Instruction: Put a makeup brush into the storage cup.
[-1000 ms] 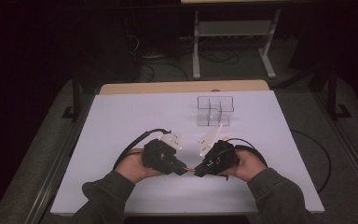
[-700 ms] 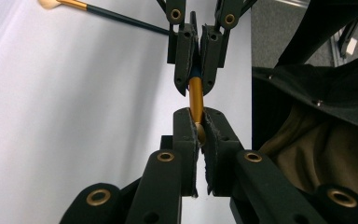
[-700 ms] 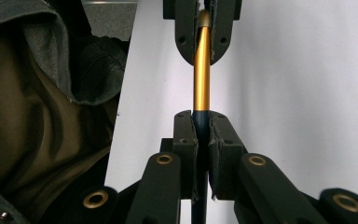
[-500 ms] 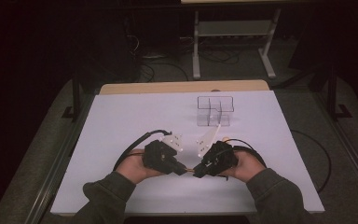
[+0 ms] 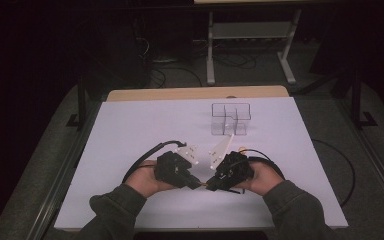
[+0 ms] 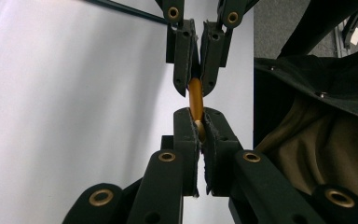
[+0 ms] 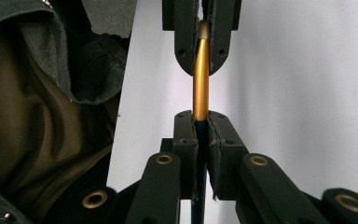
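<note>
Gripping gold rod (image 7: pixel 201 79), left tongs (image 6: pixel 199 135), right tongs (image 7: pixel 200 122)

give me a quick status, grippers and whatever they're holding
Left gripper and right gripper both shut on gold rod, one at each end, tip to tip over white table. Clear organizer sits farther back, untouched. Nothing in the way.

A slim gold-coloured tube (image 7: pixel 201 79) — glossy and metallic, rounded at its end — is pinched at both ends between the left gripper (image 6: pixel 199 128) and the right gripper (image 7: pixel 201 122), held level just above the white bench (image 5: pixel 130 130), near its front edge.
</note>
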Motion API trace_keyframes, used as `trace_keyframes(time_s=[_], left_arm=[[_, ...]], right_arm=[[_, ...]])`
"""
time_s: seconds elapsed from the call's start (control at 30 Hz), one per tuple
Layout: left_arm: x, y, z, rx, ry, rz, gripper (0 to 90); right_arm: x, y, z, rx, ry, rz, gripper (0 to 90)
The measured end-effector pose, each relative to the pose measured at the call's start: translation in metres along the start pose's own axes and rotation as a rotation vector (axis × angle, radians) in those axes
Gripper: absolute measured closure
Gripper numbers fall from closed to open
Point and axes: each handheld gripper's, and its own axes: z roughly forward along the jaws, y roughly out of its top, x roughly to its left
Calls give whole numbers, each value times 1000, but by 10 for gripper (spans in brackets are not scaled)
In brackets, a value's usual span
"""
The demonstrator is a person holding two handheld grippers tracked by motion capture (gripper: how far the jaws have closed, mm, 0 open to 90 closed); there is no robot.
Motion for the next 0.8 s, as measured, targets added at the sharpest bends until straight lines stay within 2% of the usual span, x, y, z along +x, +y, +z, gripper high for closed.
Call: trace_keyframes(time_s=[0.1, 0.13, 0.17, 0.2, 0.37, 0.4, 0.43, 0.53, 0.63, 0.77, 0.8], left_arm=[[0, -1, -1, -11, -5, -12, 831], [1, -2, -1, -28, -7, -29, 707], [2, -3, -2, -34, -30, -46, 686], [2, -5, -4, -44, -33, -45, 686], [3, -17, -12, -87, -4, -61, 616], [2, -20, -14, -94, 4, -69, 616], [2, -22, -15, -103, 17, -79, 579], [0, -29, -19, -122, 38, -83, 557], [-1, -39, -21, -147, 72, -97, 533], [-2, -48, -21, -165, 88, -110, 519], [-2, -51, -20, -175, 90, -118, 504]], right_arm=[[0, 0, 0, -1, 8, -5, 823], [-1, -1, 0, 0, 9, -7, 823], [-1, -1, -1, -2, 11, -6, 823], [-1, -1, -1, -2, 11, -6, 823], [0, -7, -6, -9, 1, -5, 823], [0, -9, -8, -9, -3, 3, 823], [-1, -11, -10, -14, -8, 12, 823], [-3, -17, -17, -34, -22, 34, 823], [-8, -26, -26, -61, -67, 66, 823], [-12, -30, -33, -84, -84, 84, 824], [-14, -32, -37, -100, -100, 94, 823]])
